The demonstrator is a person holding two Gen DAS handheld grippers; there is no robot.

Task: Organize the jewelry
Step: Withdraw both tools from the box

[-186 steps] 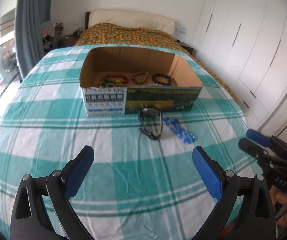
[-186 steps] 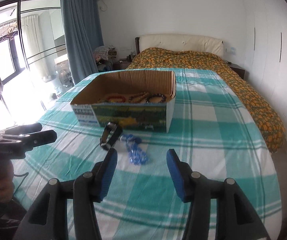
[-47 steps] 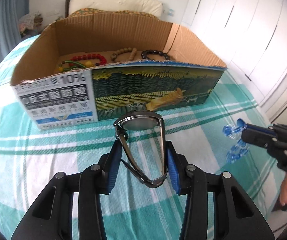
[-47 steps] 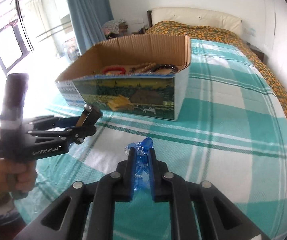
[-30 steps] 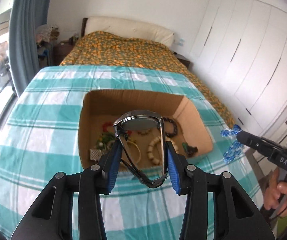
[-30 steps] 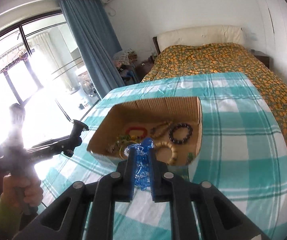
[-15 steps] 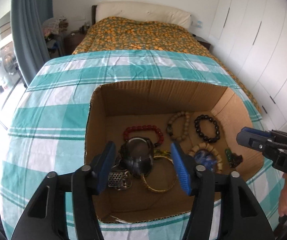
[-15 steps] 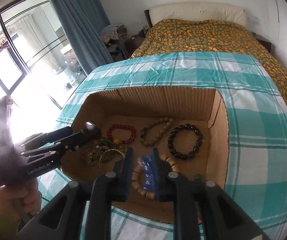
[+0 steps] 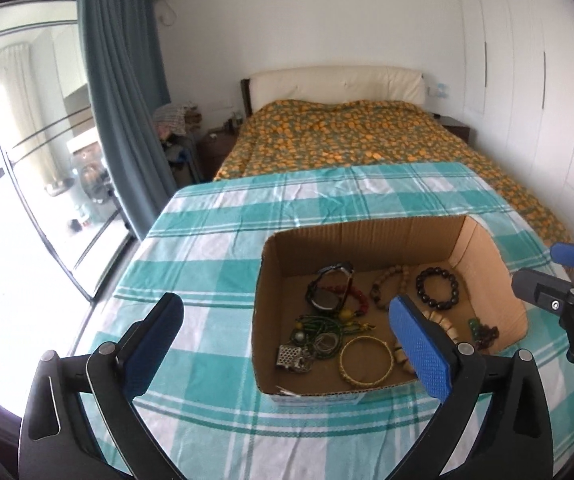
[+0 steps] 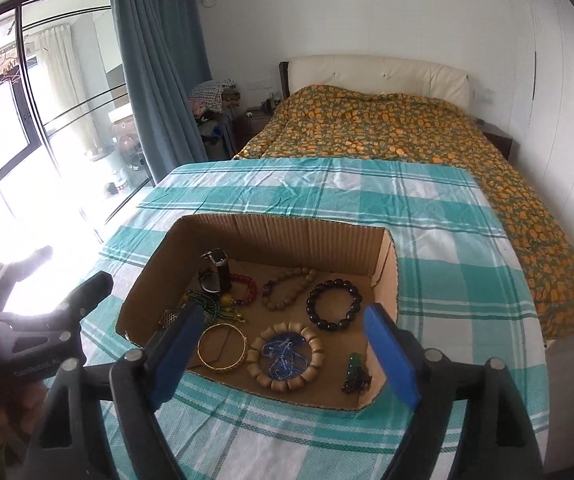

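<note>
An open cardboard box (image 9: 367,242) stands on the green checked cloth. A dark wristwatch (image 9: 329,292) lies in its far left part, free of any grip. A blue bead bracelet (image 10: 279,350) rests inside a ring of pale wooden beads (image 10: 259,376) near the front wall. My left gripper (image 9: 287,344) hovers over the box's front left corner, jaws opening, with nothing between them. My right gripper (image 10: 283,356) hangs above the box's front, jaws opening, with nothing gripped. In the left wrist view the right finger hides the blue bracelet.
The box also holds a red bead bracelet (image 9: 361,300), a dark bead bracelet (image 9: 437,284), a gold bangle (image 9: 365,360) and green beads (image 10: 355,364). A bed with an orange-patterned cover (image 9: 351,136) lies beyond the table. Curtain and glass door at left, wardrobes at right.
Both grippers have let go: the watch and the blue bracelet now lie in the box. Both pairs of jaws have spread wide and both grippers have drawn back from the box.
</note>
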